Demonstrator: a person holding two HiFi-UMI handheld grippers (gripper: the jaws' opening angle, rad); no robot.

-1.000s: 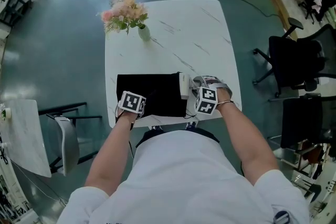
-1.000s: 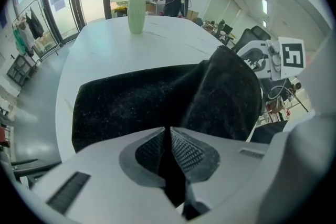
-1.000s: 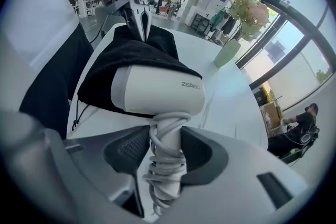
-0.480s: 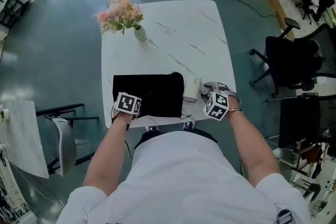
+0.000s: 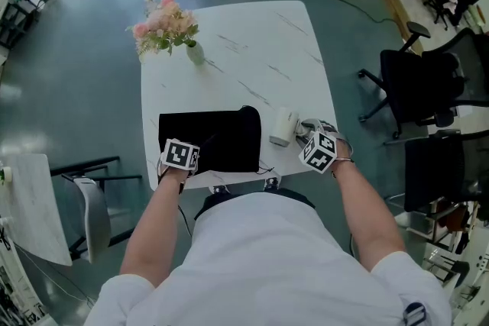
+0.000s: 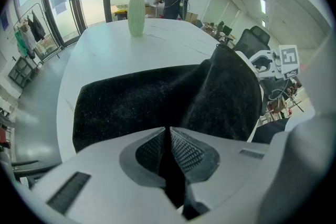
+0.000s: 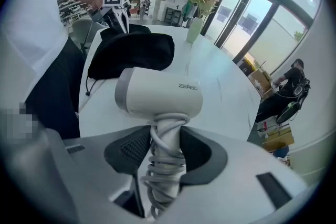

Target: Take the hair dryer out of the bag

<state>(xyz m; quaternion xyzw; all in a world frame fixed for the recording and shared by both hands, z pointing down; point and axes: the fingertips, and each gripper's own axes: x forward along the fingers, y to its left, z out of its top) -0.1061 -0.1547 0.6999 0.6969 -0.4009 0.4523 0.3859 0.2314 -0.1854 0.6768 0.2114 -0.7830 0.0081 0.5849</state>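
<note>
**Dryer.** One dryer (image 5: 283,126) is present. It is fully out of the bag (image 5: 210,140), just beside the bag's open end at its 3 o'clock, with a narrow strip of table (image 5: 252,50) showing between them. In the head view the barrel's long axis runs roughly from 12 to 6 o'clock, tilted slightly toward 1 and 7. The grey-banded end is pointed toward the person's side, at about 6 to 7 o'clock. The handle (image 7: 167,136) projects from the barrel toward 4 o'clock, into the right gripper. One cord (image 7: 160,170) is wound in several turns around the handle. Whether the barrel rests on the table or is held just above it cannot be determined.

**Right gripper** (image 7: 165,139). The jaws are set moderately wide and are clamped on the cord-wound handle, one pad on each side.

**Left gripper** (image 6: 168,131). The jaws are closed almost fully, with the pad tips meeting. Black fabric from the bag's near left corner is pinched between them.

**Bag.** One black bag is laid flat along the near edge of the table. Its long axis runs from 9 to 3 o'clock, and the end toward the dryer is bunched up.

**Other items.** One vase (image 5: 195,52) of pink flowers stands at the table's 11 o'clock corner, well apart from the bag.
</note>
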